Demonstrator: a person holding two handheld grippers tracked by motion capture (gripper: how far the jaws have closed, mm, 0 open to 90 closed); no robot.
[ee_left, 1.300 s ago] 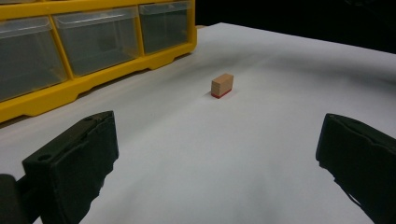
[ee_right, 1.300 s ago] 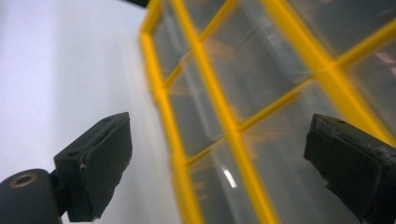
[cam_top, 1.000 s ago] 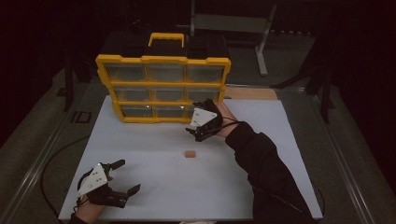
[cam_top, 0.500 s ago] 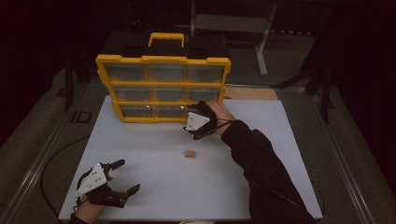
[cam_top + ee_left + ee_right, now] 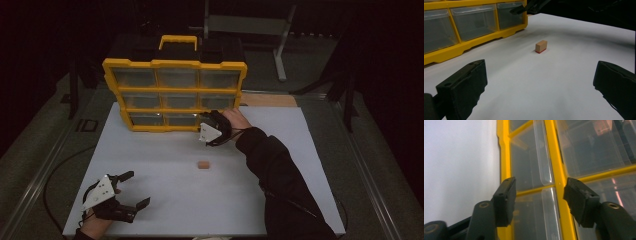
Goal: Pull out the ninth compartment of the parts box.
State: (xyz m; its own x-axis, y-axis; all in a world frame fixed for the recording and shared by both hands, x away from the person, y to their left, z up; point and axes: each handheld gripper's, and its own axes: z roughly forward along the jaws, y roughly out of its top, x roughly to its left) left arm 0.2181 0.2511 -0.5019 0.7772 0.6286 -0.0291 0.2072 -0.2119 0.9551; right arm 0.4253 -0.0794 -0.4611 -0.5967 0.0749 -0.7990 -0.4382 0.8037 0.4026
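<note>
A small tan wooden block with a red base (image 5: 202,164) lies alone mid-frame on the white table (image 5: 300,150), clear of both hands. The right gripper (image 5: 539,195) reaches the lower right drawers of the yellow plastic organiser with clear drawers (image 5: 175,95), its jaws just closing around a clear drawer lip (seemingly not yet pinching). The left gripper (image 5: 131,192) rests lower left, jaws wide apart. The drawers look empty.

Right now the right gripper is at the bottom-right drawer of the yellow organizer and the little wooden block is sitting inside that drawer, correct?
Not quite. The right gripper is at the bottom-right drawer of the yellow organizer, but the wooden block lies out on the white table, apart from the organizer, as the high view shows.
</note>
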